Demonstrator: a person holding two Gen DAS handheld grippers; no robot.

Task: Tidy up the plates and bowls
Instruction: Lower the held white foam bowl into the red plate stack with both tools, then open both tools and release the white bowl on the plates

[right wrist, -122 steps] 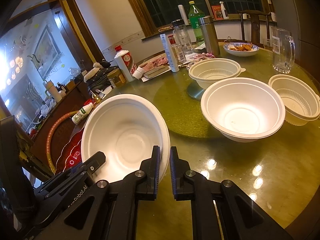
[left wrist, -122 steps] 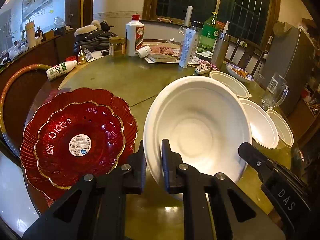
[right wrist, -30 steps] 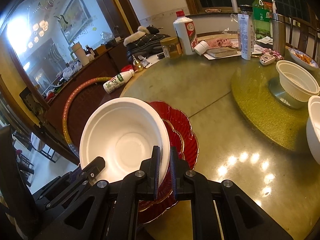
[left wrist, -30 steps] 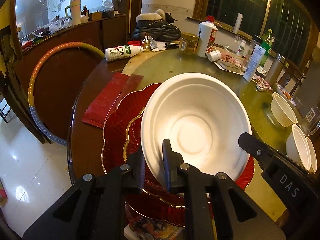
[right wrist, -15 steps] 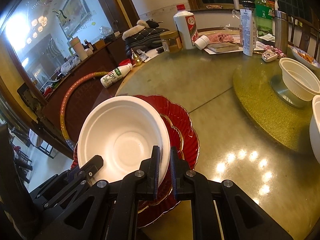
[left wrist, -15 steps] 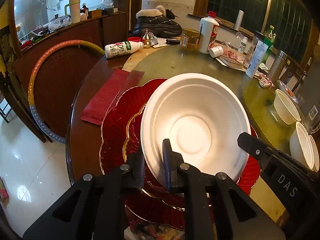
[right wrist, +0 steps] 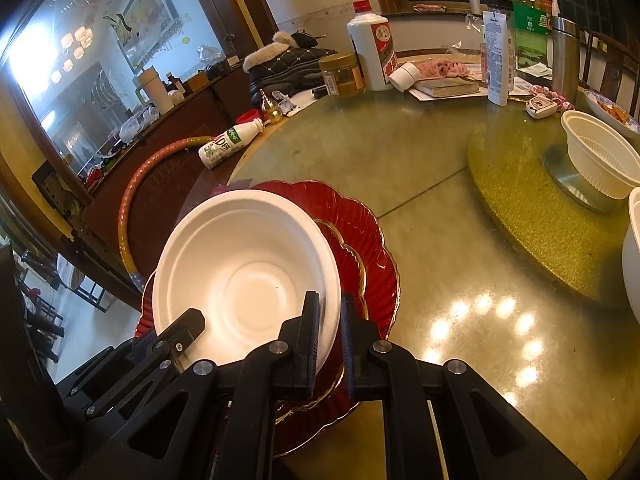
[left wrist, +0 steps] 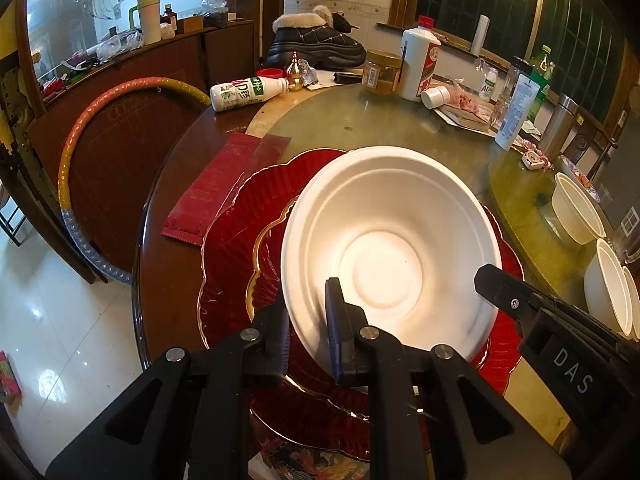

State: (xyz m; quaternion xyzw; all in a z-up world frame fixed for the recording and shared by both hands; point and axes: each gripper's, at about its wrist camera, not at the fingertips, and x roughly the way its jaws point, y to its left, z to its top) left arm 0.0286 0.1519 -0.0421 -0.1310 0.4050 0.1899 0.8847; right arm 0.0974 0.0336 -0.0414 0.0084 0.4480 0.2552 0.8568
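Observation:
A large white bowl (left wrist: 392, 240) rests on two stacked red scalloped plates (left wrist: 240, 232) at the near left of the round table. My left gripper (left wrist: 307, 320) has its jaws slightly apart around the bowl's near rim. My right gripper (right wrist: 329, 320) has its jaws astride the opposite rim of the same bowl (right wrist: 244, 272), with a small gap. The red plates (right wrist: 360, 232) show beneath it. Each gripper shows in the other's view.
Three more white bowls (left wrist: 576, 208) stand at the right, one on the lazy Susan (right wrist: 532, 216). Bottles, a jar (left wrist: 382, 72), a lying milk bottle (left wrist: 244, 92) and papers crowd the far side. A red packet (left wrist: 216, 188) lies left of the plates. A hoop (left wrist: 80, 144) leans beyond the table edge.
Both grippers carried the white bowl leftward from the table's middle and lowered it onto the red plates. In the last half second both sets of jaws have opened slightly on the rim.

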